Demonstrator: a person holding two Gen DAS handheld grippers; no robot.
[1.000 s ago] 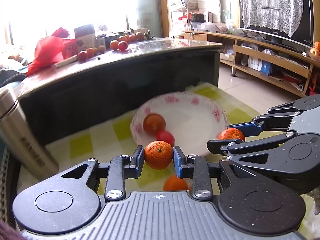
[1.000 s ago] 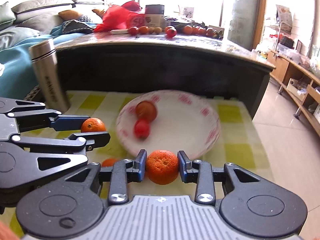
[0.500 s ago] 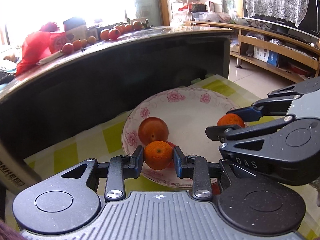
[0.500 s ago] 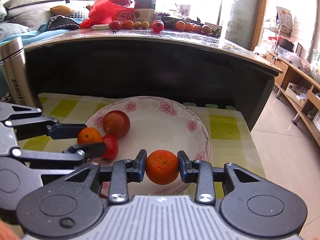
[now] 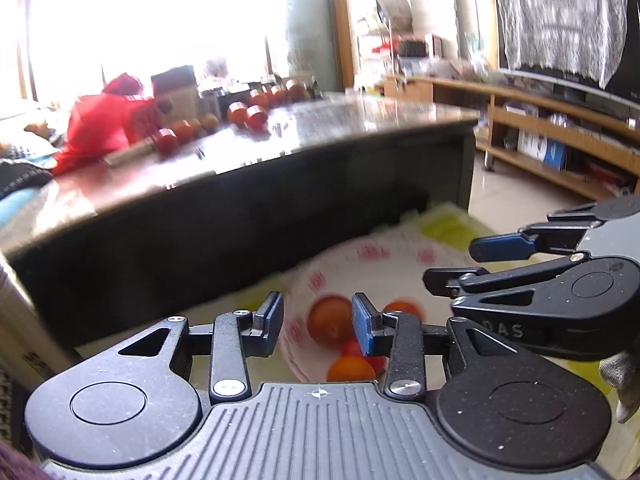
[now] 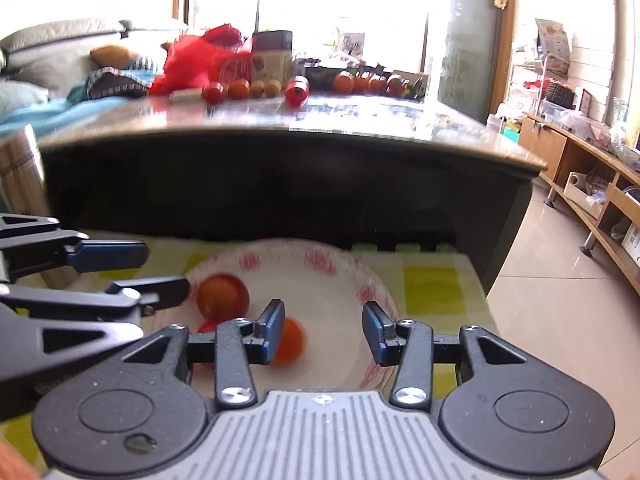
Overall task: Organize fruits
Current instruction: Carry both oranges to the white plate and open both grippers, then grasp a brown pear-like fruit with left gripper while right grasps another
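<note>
A home living room.
Sofa (image 6: pixel 60 52) far left, dark coffee table (image 6: pixel 280 136) ahead, wooden TV stand (image 5: pixel 560 136) far right.

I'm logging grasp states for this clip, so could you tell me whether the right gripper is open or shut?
Open. The right gripper has its blue pads spread apart with nothing between them, above the plate.

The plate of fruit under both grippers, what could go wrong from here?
1. The fruits sit crowded on the left side of the shallow plate; the blurred orange may be rolling and could reach the rim.
2. The open left gripper and open right gripper hang close together over the plate and could bump each other.
</note>
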